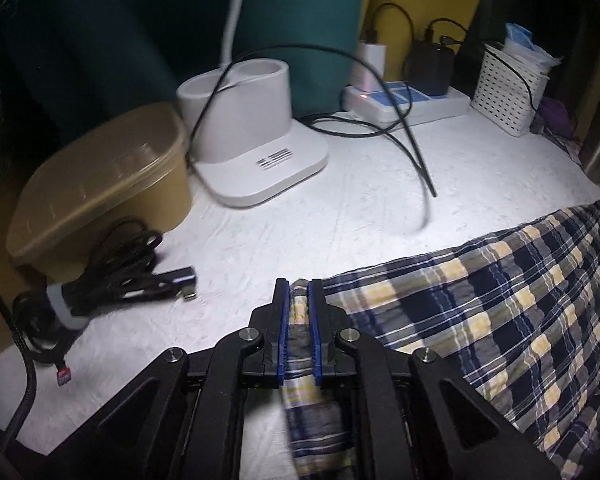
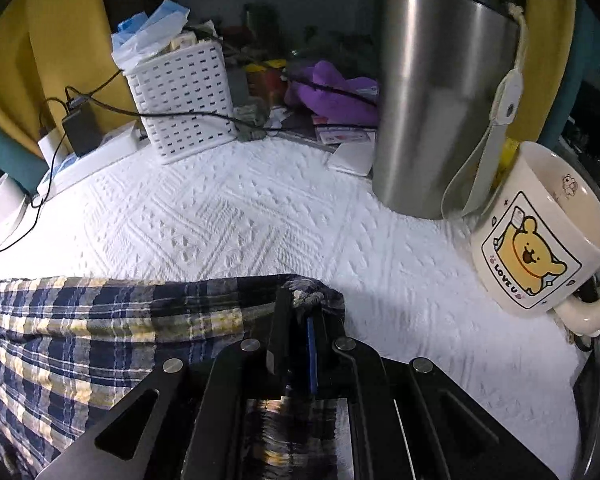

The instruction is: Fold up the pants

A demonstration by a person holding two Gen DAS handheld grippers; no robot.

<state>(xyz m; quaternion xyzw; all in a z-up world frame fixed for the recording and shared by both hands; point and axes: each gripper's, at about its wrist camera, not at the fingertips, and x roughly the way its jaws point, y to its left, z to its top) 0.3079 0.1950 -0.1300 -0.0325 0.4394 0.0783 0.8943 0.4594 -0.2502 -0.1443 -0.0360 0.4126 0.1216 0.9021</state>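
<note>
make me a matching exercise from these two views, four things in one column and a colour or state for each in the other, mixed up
Things:
1. pants
2. mug
3. tumbler
4. lidded box

Colour or state:
A. bare steel, standing upright
B. tan, beside a bundle of black cables
C. plaid, edge pinched in both grippers
D. cream, printed with a yellow bear

Pairs: 1-C, 2-D, 3-A, 4-B

The left gripper and the right gripper are each shut on the pants.
</note>
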